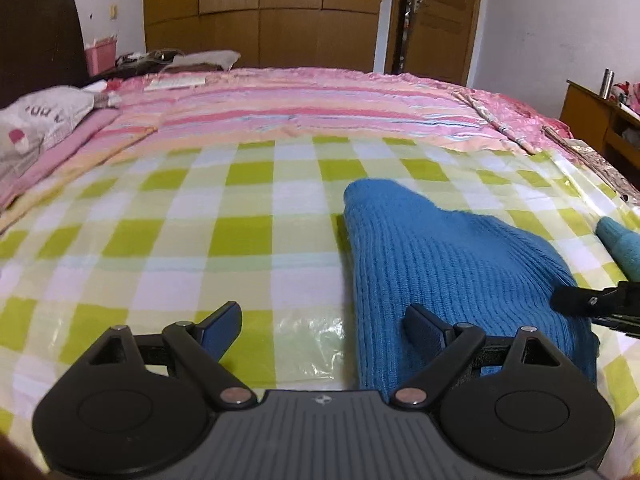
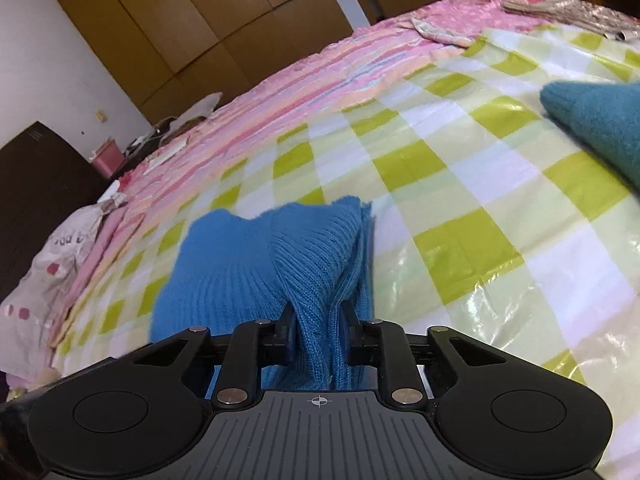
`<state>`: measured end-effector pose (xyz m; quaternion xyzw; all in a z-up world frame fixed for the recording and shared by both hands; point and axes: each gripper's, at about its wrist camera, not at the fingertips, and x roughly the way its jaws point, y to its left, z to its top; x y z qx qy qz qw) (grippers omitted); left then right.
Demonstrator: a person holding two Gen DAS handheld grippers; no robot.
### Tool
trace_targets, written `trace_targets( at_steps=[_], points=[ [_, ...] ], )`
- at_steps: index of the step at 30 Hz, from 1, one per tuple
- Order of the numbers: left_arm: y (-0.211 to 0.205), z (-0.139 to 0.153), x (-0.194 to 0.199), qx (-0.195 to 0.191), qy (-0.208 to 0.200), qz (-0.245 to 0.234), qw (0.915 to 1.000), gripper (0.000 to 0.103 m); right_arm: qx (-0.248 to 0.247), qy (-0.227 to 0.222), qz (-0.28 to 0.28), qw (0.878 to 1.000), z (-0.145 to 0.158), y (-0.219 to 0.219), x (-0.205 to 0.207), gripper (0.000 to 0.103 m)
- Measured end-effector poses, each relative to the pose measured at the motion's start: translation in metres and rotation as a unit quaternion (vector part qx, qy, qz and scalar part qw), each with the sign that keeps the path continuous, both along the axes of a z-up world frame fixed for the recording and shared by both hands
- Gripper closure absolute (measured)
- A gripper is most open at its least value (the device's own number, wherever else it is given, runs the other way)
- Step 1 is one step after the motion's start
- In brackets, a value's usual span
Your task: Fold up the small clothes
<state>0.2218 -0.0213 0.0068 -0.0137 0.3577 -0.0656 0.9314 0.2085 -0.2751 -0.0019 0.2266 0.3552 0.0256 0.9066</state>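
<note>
- Two grippers: my right gripper [image 2: 318, 338] pinches the blue knit garment [image 2: 280, 264]; my left gripper [image 1: 322, 326] is spread, empty.
- I'd carry the fold level, edges aligned.

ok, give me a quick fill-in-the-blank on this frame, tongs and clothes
1. The right tongs are pinched on the bright ____ knit.
2. The left tongs are ____, holding nothing.
3. The knit lies on a green and white ____ sheet.
4. A second, ____ knit piece lies further off on the sheet.

Missing words: blue; open; checked; teal
</note>
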Motion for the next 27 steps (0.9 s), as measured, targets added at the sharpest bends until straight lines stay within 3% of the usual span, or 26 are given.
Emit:
trace_targets(
  at_steps=[3, 5, 7, 8, 10, 17, 18, 20, 22, 25, 27],
  points=[
    [0.005, -0.001, -0.001, -0.009, 0.008, 0.004, 0.9999, 0.009, 0.005, -0.01, 0.001, 1.0, 0.005, -0.002, -0.008, 0.065],
    [0.012, 0.002, -0.005, -0.03, 0.006, 0.007, 0.9995, 0.01, 0.008, -0.01, 0.006, 1.0, 0.005, -0.002, -0.011, 0.051],
    [0.017, 0.005, -0.01, -0.053, 0.001, 0.001, 0.9986, 0.01, 0.009, -0.015, 0.005, 1.0, 0.005, -0.002, -0.014, 0.047],
    [0.015, 0.005, -0.011, -0.056, 0.0, -0.006, 0.9984, 0.01, 0.008, -0.014, 0.005, 1.0, 0.004, -0.001, -0.014, 0.04],
    [0.008, 0.0, -0.01, -0.044, 0.003, -0.022, 0.9988, 0.01, 0.005, -0.005, 0.005, 1.0, -0.001, 0.0, -0.011, 0.036],
    [-0.001, -0.018, -0.006, -0.06, 0.024, -0.041, 0.997, 0.01, 0.033, 0.028, 0.019, 0.999, -0.025, 0.007, -0.001, 0.038],
    [0.0, -0.018, -0.006, -0.066, 0.03, -0.042, 0.9965, 0.012, 0.036, 0.03, 0.02, 0.999, -0.025, 0.007, -0.001, 0.04],
    [0.0, -0.017, -0.009, -0.078, 0.036, -0.055, 0.9948, 0.022, 0.058, 0.032, 0.03, 0.997, -0.026, 0.004, -0.002, 0.058],
    [-0.003, -0.014, -0.016, -0.081, 0.04, -0.067, 0.9937, 0.026, 0.052, 0.032, 0.034, 0.998, -0.022, 0.005, -0.006, 0.065],
    [-0.013, -0.016, -0.037, -0.08, 0.057, -0.103, 0.9898, 0.034, 0.042, 0.033, 0.047, 0.998, -0.015, 0.006, -0.02, 0.071],
    [-0.025, -0.019, -0.057, -0.047, 0.048, -0.115, 0.9911, 0.034, 0.044, 0.035, 0.056, 0.997, -0.01, 0.004, -0.031, 0.072]
  ],
)
